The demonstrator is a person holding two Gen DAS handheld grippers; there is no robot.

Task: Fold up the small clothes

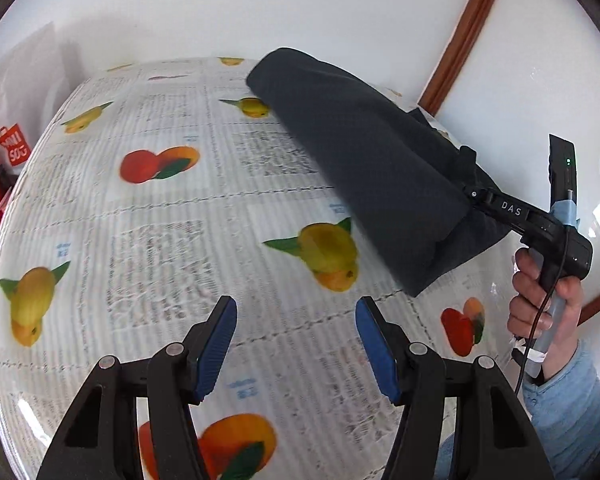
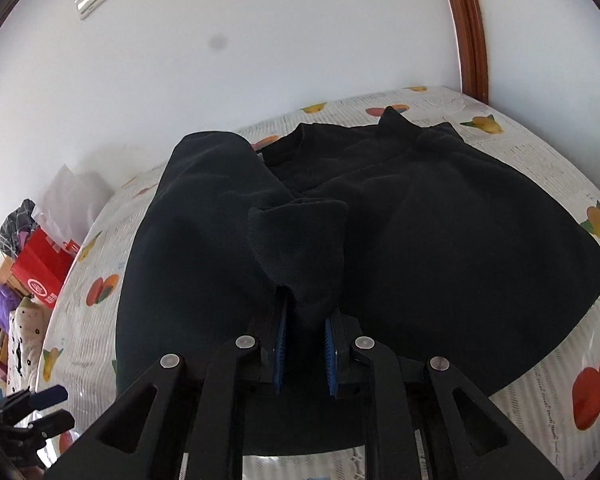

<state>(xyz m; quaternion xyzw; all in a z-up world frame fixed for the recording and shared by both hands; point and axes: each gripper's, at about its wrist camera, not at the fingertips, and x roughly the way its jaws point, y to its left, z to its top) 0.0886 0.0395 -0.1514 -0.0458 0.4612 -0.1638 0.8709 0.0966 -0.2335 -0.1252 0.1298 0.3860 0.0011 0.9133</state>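
Black sweater [image 2: 440, 240] spread on fruit-print tablecloth [image 1: 160, 208], its cuff clamped in right gripper [image 2: 305, 344], left gripper [image 1: 296, 344] held apart, nothing grasped.

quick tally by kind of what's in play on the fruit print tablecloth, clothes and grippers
dark navy knit sweater: 1
black two-finger grippers with blue pads: 2, the left gripper open and empty, the right gripper shut on the sweater's cuff
fruit print tablecloth: 1
total: 4
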